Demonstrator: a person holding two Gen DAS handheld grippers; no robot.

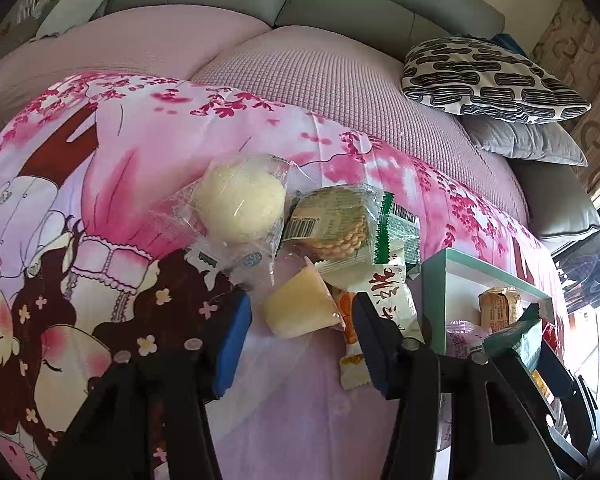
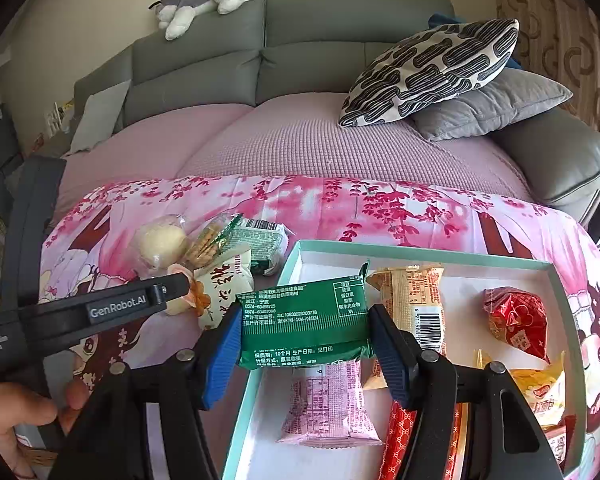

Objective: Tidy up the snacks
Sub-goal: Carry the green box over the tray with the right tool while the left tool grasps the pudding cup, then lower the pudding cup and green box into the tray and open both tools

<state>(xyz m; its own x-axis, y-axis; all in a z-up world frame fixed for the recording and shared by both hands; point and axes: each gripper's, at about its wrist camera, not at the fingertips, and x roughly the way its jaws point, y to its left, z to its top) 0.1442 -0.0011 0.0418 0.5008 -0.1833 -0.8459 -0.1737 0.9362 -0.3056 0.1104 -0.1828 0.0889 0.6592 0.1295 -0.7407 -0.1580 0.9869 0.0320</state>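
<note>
While one right hand-held gripper (image 2: 302, 344) clamps one green packet (image 2: 304, 326), the left (image 1: 300, 330) straddles one yellow snack (image 1: 300, 310), pads apart.

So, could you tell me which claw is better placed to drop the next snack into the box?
The right claw: it already grips the green packet above the teal box. The left claw is only reaching the pale yellow snack outside it.
</note>
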